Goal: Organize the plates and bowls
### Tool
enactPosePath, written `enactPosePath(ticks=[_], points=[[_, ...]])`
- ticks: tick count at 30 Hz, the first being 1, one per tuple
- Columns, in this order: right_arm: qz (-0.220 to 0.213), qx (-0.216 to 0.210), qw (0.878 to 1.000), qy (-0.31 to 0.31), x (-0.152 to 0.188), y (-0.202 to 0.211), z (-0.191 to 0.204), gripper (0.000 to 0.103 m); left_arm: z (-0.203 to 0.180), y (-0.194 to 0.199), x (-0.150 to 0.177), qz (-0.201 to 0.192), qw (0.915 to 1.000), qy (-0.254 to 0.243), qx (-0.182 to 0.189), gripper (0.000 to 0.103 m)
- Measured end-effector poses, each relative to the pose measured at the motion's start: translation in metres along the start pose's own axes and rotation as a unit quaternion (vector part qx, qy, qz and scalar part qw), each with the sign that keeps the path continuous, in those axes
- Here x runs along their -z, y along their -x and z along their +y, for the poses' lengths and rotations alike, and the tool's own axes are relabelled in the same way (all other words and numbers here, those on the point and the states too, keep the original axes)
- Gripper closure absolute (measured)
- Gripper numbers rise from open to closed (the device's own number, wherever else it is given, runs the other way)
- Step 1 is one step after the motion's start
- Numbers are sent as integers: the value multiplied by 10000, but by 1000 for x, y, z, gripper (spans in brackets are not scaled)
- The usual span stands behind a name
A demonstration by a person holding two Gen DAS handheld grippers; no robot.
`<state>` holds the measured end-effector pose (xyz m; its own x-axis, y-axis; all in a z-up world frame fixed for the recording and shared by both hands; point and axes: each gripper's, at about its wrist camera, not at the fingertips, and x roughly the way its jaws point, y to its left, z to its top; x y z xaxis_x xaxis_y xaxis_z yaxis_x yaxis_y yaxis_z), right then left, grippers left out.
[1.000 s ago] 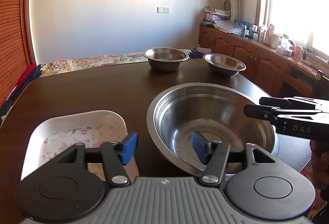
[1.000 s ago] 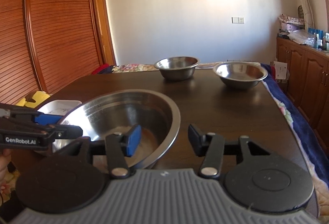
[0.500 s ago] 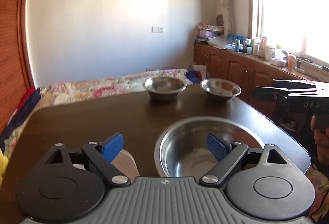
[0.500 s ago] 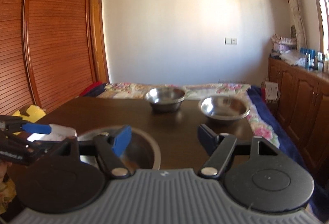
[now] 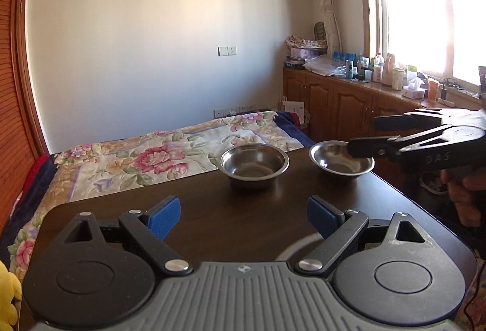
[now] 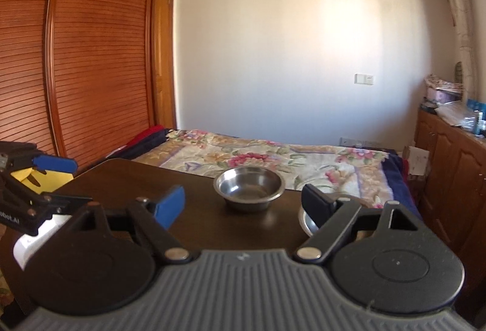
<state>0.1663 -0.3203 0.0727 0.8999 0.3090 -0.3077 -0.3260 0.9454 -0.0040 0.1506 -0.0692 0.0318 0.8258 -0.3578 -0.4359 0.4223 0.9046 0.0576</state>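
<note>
Two small steel bowls stand at the far end of the dark table (image 5: 212, 209): a deeper bowl (image 5: 254, 163) (image 6: 249, 186) and a shallower bowl (image 5: 341, 160), which my right finger half hides in the right wrist view (image 6: 305, 223). Only a sliver of the large steel bowl's rim (image 5: 299, 244) shows under my left gripper (image 5: 243, 215), which is open and holds nothing. My right gripper (image 6: 243, 205) (image 5: 361, 135) hangs above the table with its jaws opening and nothing between them. A corner of the white tray (image 6: 30, 239) shows below the left gripper (image 6: 82, 182).
A bed with a floral cover (image 5: 158, 160) lies just past the table's far edge. Wooden cabinets (image 5: 334, 109) with cluttered tops line the right wall under the window. Slatted wardrobe doors (image 6: 91, 57) stand on the left. A person's hand (image 5: 464, 188) grips the right tool.
Both grippers have let go of the large bowl's rim, opened wide, and risen and drawn back. The large bowl and white tray have dropped almost out of view.
</note>
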Motion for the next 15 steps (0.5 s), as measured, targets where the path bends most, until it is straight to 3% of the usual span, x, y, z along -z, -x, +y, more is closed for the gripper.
enactPosePath(ticks=[6,15], points=[[278,-130,9995,73,-5,-42,-13,19,5,-37,-21,120,9997,-202,-14,13],[615,-172,9975,-287,1,-88,-35,37,16,-95,-45,346,9990,-221,146,26]])
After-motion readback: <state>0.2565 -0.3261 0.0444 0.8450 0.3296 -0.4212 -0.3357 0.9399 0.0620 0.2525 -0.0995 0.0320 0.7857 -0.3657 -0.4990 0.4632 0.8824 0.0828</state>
